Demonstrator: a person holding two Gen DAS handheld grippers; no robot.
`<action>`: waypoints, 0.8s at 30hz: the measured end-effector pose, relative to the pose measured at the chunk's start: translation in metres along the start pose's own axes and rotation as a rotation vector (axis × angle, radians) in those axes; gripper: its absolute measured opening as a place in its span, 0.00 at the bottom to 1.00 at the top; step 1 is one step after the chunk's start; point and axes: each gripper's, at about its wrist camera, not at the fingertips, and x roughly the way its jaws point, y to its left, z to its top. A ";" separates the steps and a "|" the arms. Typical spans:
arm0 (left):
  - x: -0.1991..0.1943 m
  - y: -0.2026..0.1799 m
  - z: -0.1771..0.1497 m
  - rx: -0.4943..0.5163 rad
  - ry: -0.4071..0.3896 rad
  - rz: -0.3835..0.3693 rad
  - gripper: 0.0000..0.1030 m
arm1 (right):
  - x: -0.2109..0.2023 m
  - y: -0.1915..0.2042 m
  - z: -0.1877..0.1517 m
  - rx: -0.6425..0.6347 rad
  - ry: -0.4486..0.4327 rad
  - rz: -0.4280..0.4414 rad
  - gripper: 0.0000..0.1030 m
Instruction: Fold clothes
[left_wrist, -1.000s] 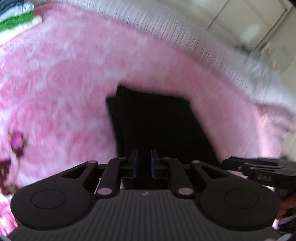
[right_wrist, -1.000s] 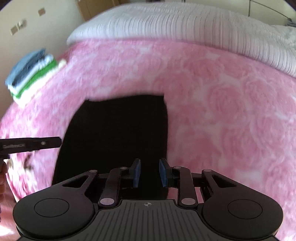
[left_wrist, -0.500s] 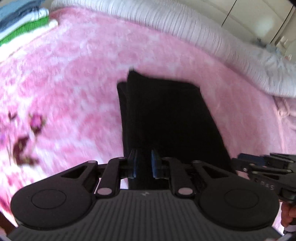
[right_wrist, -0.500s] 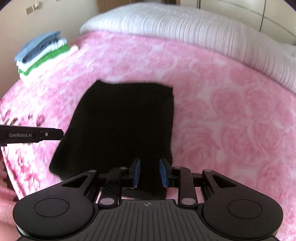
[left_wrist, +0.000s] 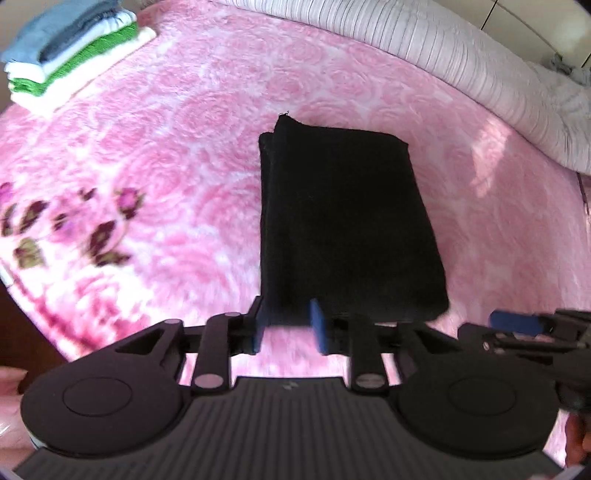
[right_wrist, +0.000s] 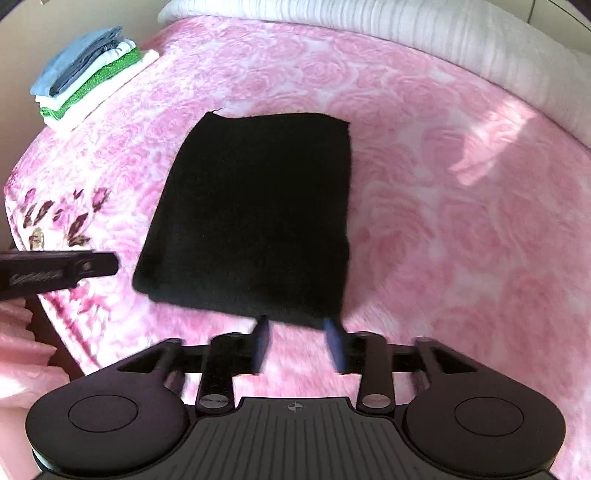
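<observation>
Garment (left_wrist: 343, 221) folded (black) — both tools opening, nothing between.

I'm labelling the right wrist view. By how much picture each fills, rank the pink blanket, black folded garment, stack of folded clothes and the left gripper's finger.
1. pink blanket
2. black folded garment
3. stack of folded clothes and left gripper finger: alike, and the finger is nearer, so unranked.

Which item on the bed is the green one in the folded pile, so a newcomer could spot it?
Start from the pink rose-patterned blanket and go to its far left corner, well beyond the folded black garment. A small stack of folded clothes sits there. The green piece lies low in it, under blue, grey and white layers and above a cream one: the only bright green thing.
</observation>
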 end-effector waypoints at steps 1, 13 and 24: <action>-0.011 -0.005 -0.004 0.004 0.001 0.012 0.30 | -0.009 0.000 -0.002 0.010 0.000 -0.005 0.53; -0.116 -0.045 -0.013 0.062 -0.111 0.113 0.41 | -0.100 0.005 0.001 0.011 -0.111 -0.080 0.56; -0.164 -0.049 -0.017 0.052 -0.164 0.135 0.47 | -0.144 0.021 -0.014 -0.019 -0.180 -0.080 0.56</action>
